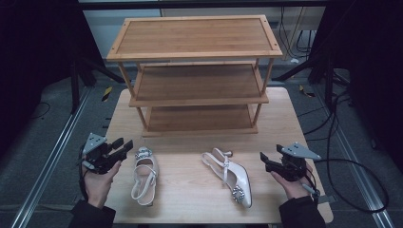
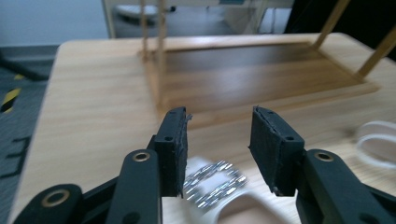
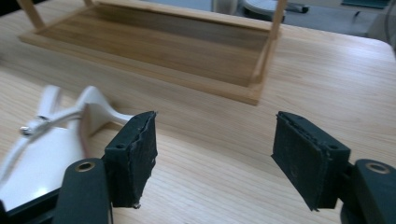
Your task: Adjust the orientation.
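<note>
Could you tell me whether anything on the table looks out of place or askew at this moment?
Yes: the two white shoes do not match in direction. The left shoe has its jewelled toe toward the rack, while the right shoe points its toe toward the person and lies at a slant. Nothing looks damaged or spilled.

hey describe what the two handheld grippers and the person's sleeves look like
Both the left gripper and right gripper are black, with two flat padded jaws and a grey three-cornered plate on top. A black cable trails from the right one. The sleeves are dark.
</note>
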Demonstrator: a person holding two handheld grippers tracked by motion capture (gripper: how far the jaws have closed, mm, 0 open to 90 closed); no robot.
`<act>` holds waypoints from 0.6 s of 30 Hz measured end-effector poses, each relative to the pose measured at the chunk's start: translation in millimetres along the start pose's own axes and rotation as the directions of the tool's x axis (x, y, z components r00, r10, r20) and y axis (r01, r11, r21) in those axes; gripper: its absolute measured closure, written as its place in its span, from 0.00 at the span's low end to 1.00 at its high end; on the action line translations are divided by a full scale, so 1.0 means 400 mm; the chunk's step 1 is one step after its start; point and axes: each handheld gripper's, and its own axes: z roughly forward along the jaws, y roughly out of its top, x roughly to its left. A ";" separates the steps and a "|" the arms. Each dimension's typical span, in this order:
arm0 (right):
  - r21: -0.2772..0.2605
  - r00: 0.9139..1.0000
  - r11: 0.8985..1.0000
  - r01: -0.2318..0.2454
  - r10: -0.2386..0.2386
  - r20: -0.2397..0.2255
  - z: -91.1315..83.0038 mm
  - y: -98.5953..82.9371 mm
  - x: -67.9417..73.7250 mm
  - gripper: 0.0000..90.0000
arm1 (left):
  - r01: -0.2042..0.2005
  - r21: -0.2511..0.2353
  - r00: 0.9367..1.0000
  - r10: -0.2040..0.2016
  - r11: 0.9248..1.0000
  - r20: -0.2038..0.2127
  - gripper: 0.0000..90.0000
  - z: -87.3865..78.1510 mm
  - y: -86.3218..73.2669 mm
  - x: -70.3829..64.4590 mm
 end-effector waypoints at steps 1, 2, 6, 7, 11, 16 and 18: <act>-0.001 1.000 1.000 -0.003 0.003 -0.012 -0.003 0.002 0.004 0.35 | -0.010 -0.004 1.000 0.010 1.000 0.014 0.63 0.005 0.010 -0.017; -0.006 1.000 1.000 0.001 -0.001 -0.023 -0.004 0.004 0.008 0.35 | -0.020 -0.005 1.000 0.020 1.000 0.024 0.63 0.008 0.016 -0.027; 0.005 0.998 1.000 -0.009 0.010 -0.061 -0.006 0.006 0.018 0.36 | -0.051 0.000 0.996 0.051 0.999 0.075 0.63 0.034 0.039 -0.083; 0.008 0.998 1.000 -0.011 0.012 -0.065 -0.007 0.006 0.021 0.37 | -0.055 0.001 0.995 0.054 0.999 0.085 0.63 0.042 0.041 -0.097; 0.019 0.997 1.000 0.010 -0.009 -0.075 -0.007 0.006 0.032 0.41 | -0.086 0.009 0.988 0.084 0.996 0.130 0.63 0.076 0.040 -0.154; 0.015 0.994 1.000 0.018 -0.016 -0.112 -0.012 0.010 0.051 0.49 | -0.128 0.035 0.978 0.120 0.991 0.169 0.64 0.116 0.026 -0.216; 0.019 0.991 0.999 0.032 -0.029 -0.129 -0.012 0.011 0.059 0.53 | -0.145 0.041 0.975 0.136 0.989 0.174 0.64 0.130 0.023 -0.238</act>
